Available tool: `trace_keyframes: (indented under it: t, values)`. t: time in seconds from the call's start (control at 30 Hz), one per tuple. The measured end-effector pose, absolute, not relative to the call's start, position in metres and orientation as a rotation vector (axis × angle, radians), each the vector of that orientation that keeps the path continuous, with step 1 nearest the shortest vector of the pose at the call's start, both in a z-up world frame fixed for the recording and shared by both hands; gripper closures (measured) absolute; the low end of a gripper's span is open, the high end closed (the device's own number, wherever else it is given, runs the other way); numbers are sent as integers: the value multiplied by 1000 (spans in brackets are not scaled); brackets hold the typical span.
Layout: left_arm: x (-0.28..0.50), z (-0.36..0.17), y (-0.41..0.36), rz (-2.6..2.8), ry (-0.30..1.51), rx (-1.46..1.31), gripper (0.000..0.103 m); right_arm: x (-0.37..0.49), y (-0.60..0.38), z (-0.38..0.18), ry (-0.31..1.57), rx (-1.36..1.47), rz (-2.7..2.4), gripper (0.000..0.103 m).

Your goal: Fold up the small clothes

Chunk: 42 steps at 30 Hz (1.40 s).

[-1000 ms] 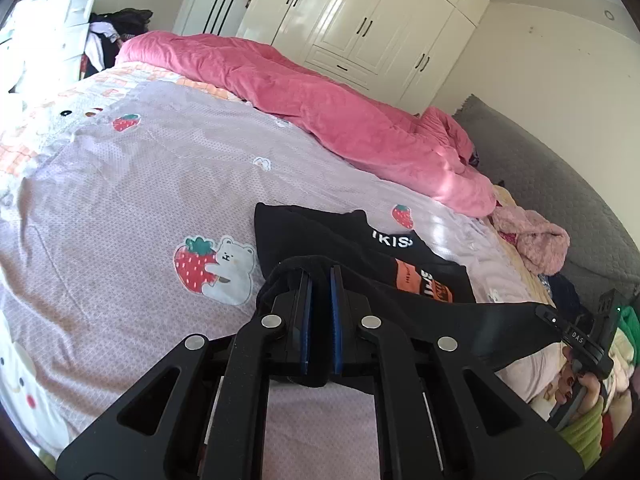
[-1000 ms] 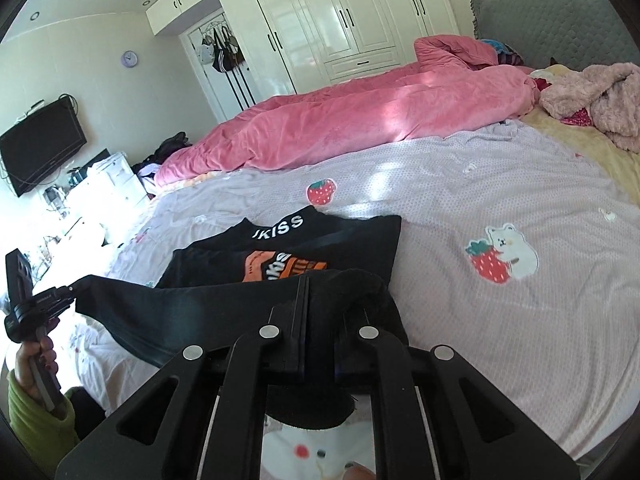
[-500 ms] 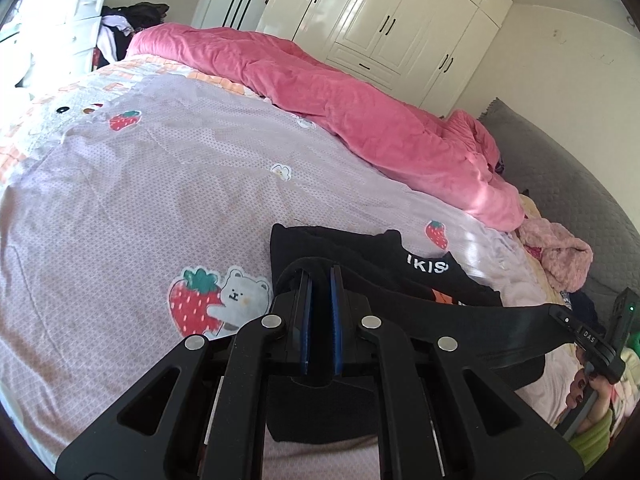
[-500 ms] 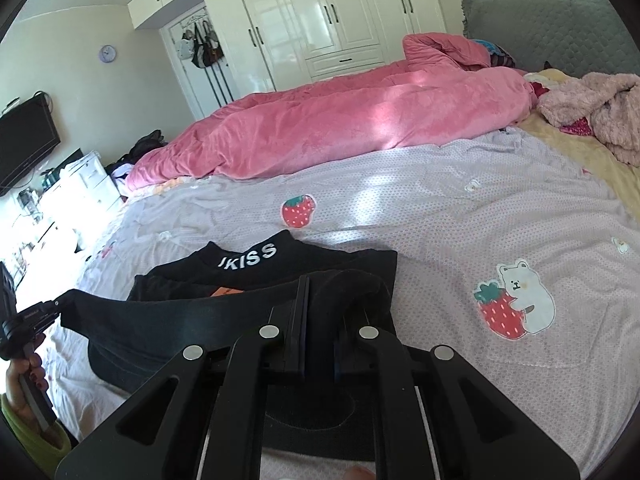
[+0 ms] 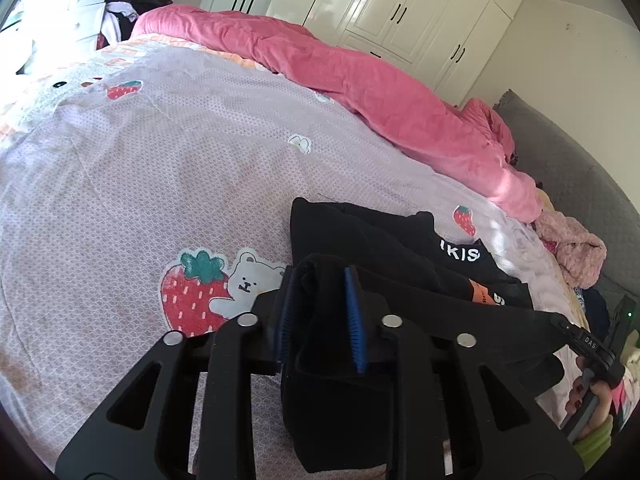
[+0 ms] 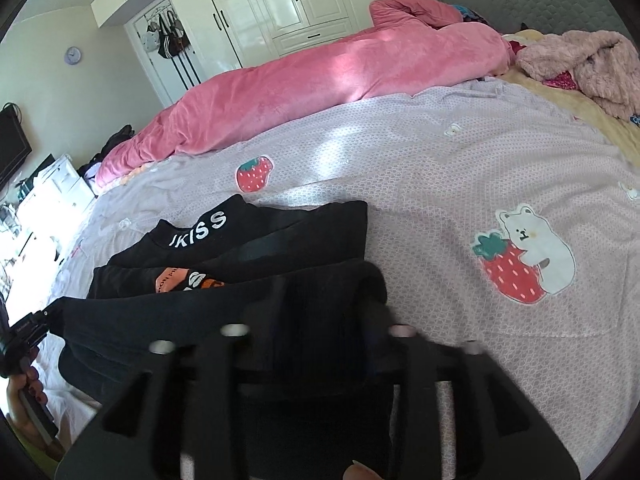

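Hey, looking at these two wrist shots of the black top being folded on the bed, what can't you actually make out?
- Right wrist view: the right tongs are motion-blurred while opening, so pad contact with the black printed top is unclear.
- Both views: the orange chest print is mostly covered by the folded-over hem.
- Left wrist view: the white collar lettering is partly hidden by a fold.
- Left wrist view: the top's lower part sits behind the left tongs, also opening around cloth.

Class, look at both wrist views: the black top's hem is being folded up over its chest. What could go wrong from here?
1. Both grippers, left and right, are opening with the black top still between their fingers; cloth may snag on the pads and drag as they pull away.
2. The folded hem may land crooked, covering the orange print unevenly.
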<state>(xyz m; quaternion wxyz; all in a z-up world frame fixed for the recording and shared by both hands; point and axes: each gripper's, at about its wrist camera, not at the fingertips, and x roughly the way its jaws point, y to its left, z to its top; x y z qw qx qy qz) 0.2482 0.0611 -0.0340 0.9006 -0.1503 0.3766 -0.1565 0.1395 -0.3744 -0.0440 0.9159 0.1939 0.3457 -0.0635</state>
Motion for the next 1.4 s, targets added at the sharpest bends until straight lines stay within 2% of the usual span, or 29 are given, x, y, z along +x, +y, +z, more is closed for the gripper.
trace_keyframes:
  t: [0.03,0.3,0.5,0.6,0.67,0.8,1.07,1.4]
  values:
    - [246,-31,63,-323,769,-311,85,136,-377,-43,704,408,-143,49]
    - [217,3,68,-267,646,-223,85,97,-368,-23,624,358,-161,49]
    - [185,7,42,-352,655,-83,82,78,-330,-12,618,210,-71,49]
    - [173,-3,28,-380,685,-17,82,76,-306,-14,649,160,8,52]
    - [165,-15,18,-405,718,16,82,77,-290,-18,682,124,61,59]
    - [161,-35,-1,-428,775,90,82,82,-261,-29,744,31,107,66]
    - [166,-55,-17,-415,793,189,82,103,-250,-65,864,-45,45,69]
    - [192,-54,-31,-444,779,174,82,135,-250,-66,834,-106,13,70]
